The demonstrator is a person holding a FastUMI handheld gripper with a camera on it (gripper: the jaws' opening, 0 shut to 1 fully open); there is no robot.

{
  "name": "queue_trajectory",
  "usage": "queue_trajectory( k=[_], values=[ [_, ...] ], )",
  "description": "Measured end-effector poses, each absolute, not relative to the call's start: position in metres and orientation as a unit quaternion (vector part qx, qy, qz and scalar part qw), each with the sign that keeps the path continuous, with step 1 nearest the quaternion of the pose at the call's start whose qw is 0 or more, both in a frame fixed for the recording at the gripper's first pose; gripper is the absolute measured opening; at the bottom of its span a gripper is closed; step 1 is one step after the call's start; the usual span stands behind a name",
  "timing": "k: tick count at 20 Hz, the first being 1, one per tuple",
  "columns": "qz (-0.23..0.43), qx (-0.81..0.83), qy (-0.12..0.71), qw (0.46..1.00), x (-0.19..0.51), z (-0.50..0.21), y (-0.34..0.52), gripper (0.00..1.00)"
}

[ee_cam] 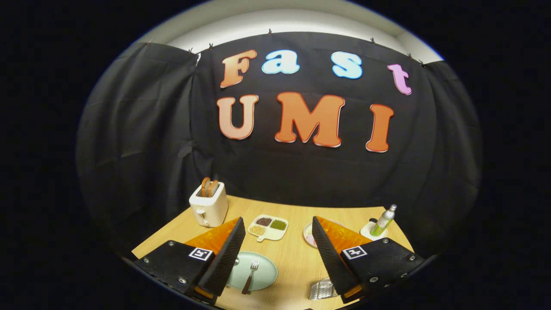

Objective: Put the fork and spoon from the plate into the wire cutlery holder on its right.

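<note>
A pale green plate [262,275] lies on the wooden table, partly hidden behind my left finger. A fork [250,277] rests on it, tines pointing away from me. The end of a second utensil [236,261] peeks out beside the left finger; I cannot tell if it is the spoon. The wire cutlery holder [323,289] stands to the plate's right, partly covered by my right finger. My gripper [279,234] hovers above the table, open wide, with nothing between its fingers.
A white toaster [209,206] holding two slices stands at the back left. A divided dish [267,227] of beans sits beyond the plate. A pinkish plate [309,234] shows behind the right finger, and a green bottle [383,220] on a coaster stands far right.
</note>
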State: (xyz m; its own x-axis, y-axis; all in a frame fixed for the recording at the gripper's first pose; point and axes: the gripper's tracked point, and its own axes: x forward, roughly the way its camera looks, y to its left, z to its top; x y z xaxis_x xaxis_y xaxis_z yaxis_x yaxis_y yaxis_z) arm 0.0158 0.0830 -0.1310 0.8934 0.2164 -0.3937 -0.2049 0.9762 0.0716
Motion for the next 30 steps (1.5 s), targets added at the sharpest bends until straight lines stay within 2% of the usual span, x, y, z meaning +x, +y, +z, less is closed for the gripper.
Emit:
queue_trajectory(
  k=[10, 19, 23, 26, 28, 30],
  values=[
    [0.172, -0.008, 0.423, 0.89, -0.017, -0.27, 0.154, 0.78],
    [0.164, -0.006, 0.558, 0.813, -0.057, -0.375, 0.175, 0.64],
    [0.155, -0.012, 0.598, 0.786, -0.061, -0.399, 0.176, 0.53],
    [0.149, -0.023, 0.62, 0.77, -0.059, -0.414, 0.177, 0.48],
    [0.145, -0.026, 0.635, 0.759, -0.061, -0.422, 0.178, 0.41],
    [0.135, -0.029, 0.644, 0.752, -0.061, -0.428, 0.175, 0.29]
  ],
)
